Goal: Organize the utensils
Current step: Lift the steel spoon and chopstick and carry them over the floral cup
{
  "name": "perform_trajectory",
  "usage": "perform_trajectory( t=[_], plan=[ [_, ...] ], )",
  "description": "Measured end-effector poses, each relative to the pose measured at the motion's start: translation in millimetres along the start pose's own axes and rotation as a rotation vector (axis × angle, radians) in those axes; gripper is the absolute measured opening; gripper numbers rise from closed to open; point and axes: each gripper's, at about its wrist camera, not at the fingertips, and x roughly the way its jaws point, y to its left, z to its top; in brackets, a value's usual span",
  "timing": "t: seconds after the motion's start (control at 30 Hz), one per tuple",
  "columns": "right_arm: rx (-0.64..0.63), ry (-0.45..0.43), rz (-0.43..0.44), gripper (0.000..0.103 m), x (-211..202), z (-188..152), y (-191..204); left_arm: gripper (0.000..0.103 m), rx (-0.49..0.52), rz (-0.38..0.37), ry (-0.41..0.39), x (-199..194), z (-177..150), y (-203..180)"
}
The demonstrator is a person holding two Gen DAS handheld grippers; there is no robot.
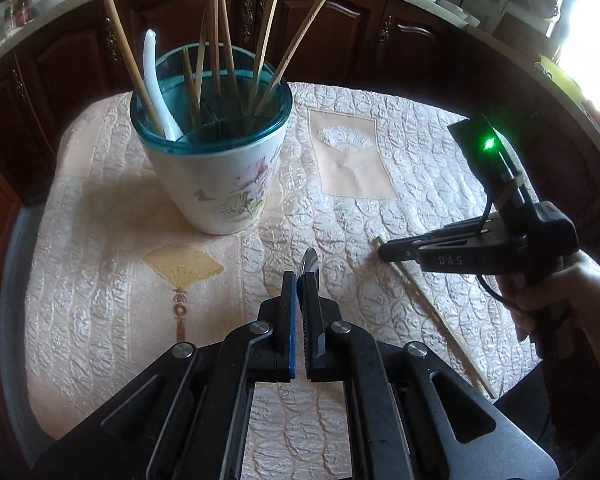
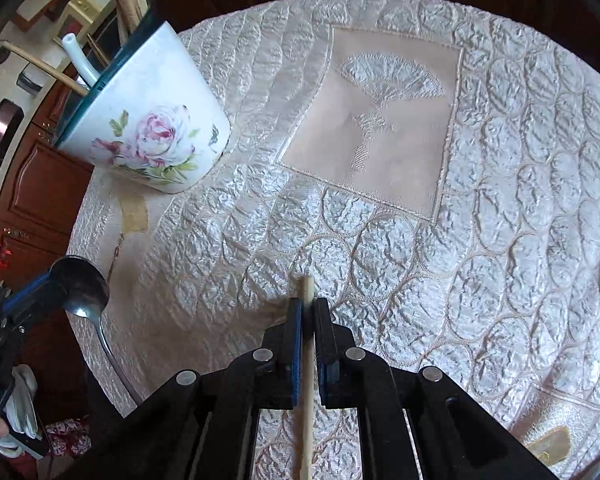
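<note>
The left hand-held gripper points steeply down, its jaws closed on a spoon. At about three o'clock from it, the right hand-held gripper, carried by a bare hand, is clamped on a chopstick.

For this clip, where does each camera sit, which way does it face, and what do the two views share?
Left wrist: rides on the left gripper, looking down along its fingers, shut on a spoon, toward the floral pot; the right gripper and a hand show.
Right wrist: rides on the right gripper, looking steeply down at the quilted cloth, shut on a chopstick; the left gripper shows at left.
Shared: pot, cloth, spoon, chopstick.
</note>
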Motion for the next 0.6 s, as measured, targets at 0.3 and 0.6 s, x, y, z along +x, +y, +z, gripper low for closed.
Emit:
perform_trajectory(
  t=[0.3, 0.6],
  plan=[
    [-0.113, 0.014, -0.044, 0.005, 4, 13, 15, 0.001, -0.025, -0.008, 0.001, 2, 0, 4],
    [-0.174, -0.254, 0.068, 0.005, -104, 15, 48, 0.001, -0.021, -0.007, -0.104, -50, 18, 8]
  ],
)
